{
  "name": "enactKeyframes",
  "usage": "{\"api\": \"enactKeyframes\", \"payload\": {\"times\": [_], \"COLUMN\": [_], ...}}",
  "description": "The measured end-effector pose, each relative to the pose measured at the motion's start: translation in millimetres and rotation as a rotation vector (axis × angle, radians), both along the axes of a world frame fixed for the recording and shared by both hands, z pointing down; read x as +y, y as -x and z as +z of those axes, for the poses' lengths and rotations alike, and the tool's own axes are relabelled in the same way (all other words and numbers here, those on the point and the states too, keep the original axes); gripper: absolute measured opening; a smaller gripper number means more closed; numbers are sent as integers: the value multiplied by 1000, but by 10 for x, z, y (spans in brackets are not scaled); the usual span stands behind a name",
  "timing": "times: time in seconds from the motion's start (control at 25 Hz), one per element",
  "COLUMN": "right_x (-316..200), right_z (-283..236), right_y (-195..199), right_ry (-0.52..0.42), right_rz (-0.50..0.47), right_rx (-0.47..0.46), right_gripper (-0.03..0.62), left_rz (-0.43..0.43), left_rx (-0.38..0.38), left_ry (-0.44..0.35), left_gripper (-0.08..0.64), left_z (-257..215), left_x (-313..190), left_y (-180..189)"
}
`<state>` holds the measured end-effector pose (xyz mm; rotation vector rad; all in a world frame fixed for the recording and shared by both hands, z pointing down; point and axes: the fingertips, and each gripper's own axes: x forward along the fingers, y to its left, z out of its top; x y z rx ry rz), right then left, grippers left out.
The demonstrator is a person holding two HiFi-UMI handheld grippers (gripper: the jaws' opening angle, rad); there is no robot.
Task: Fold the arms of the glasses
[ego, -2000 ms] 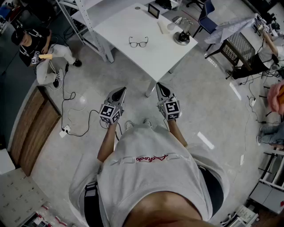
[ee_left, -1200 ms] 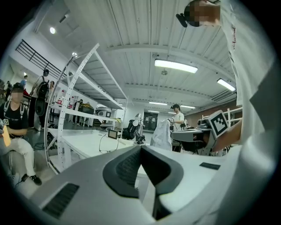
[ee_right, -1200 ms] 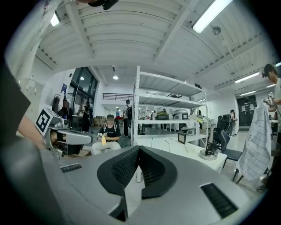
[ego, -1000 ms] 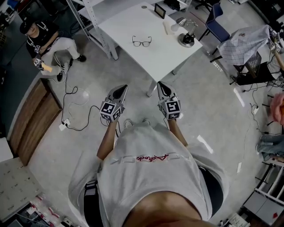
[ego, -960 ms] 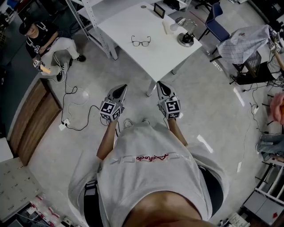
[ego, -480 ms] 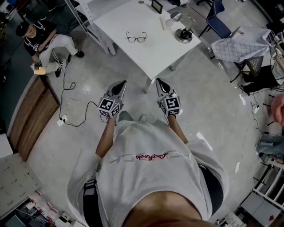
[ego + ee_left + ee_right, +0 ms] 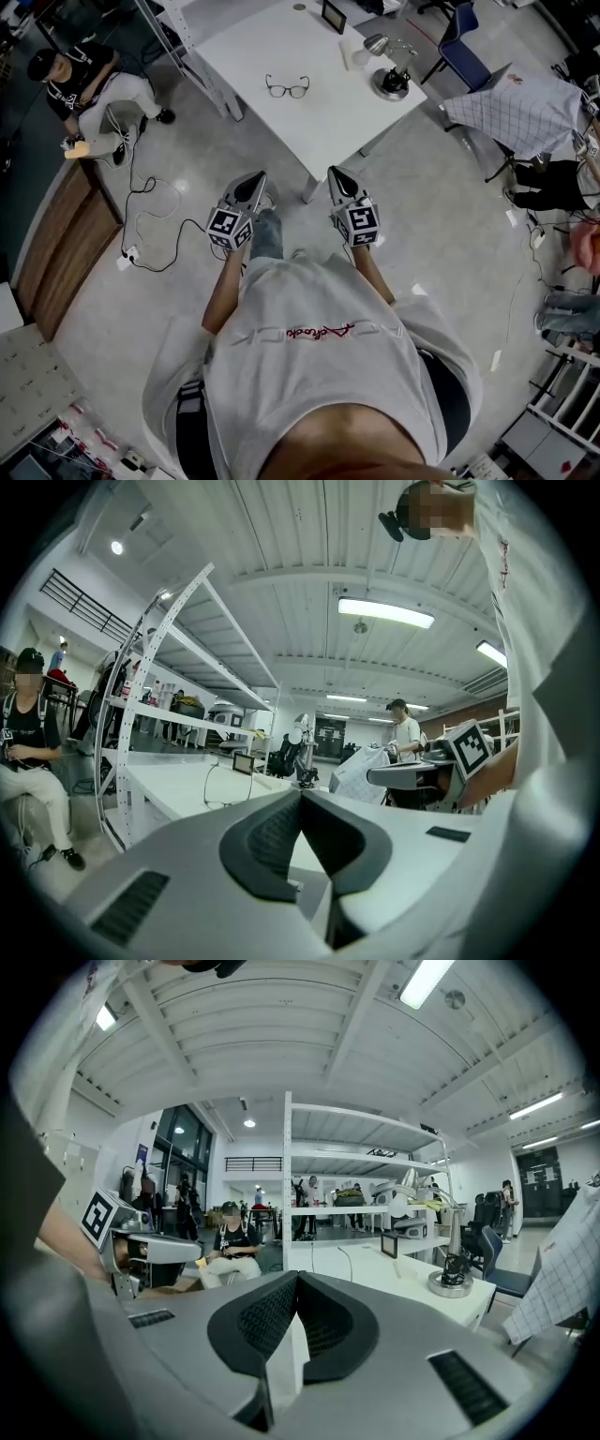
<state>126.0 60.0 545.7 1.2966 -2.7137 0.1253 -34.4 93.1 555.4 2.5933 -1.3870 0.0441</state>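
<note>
A pair of black-framed glasses [image 7: 287, 88] lies with its arms open on the white table [image 7: 309, 122], far ahead of me in the head view. I stand on the floor, short of the table's near corner. My left gripper [image 7: 255, 178] and right gripper [image 7: 335, 173] are held side by side in front of my chest, both well short of the table. Each is shut with nothing between the jaws. The left gripper view shows its closed tips [image 7: 301, 792] with the table [image 7: 169, 794] beyond. In the right gripper view its closed tips [image 7: 297, 1276] point toward the table [image 7: 375, 1274].
A desk lamp [image 7: 386, 80] and a small framed screen [image 7: 332, 16] stand at the table's far side. A metal shelf frame [image 7: 178, 37] rises left of the table. A person [image 7: 84, 84] sits at the left; cables [image 7: 150, 216] lie on the floor. Chairs [image 7: 525, 108] stand at the right.
I have stepped toward the table, one foot now forward between the grippers. Both grippers stay shut and level in front of me. The glasses have not moved on the table.
</note>
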Motion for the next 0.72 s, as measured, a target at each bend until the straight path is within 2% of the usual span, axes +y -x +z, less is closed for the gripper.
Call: {"api": "enactKeyframes", "payload": {"times": [0.72], "right_x": [-1454], "right_z": [3], "right_y": [437], "right_ry": [16], "right_rz": [49], "right_rx": [32], "right_gripper": [34], "left_rz": [71], "left_rx": [21], "left_ry": [27], "left_gripper": [20], "left_z": [79], "left_x": [-1573], "left_y": [412]}}
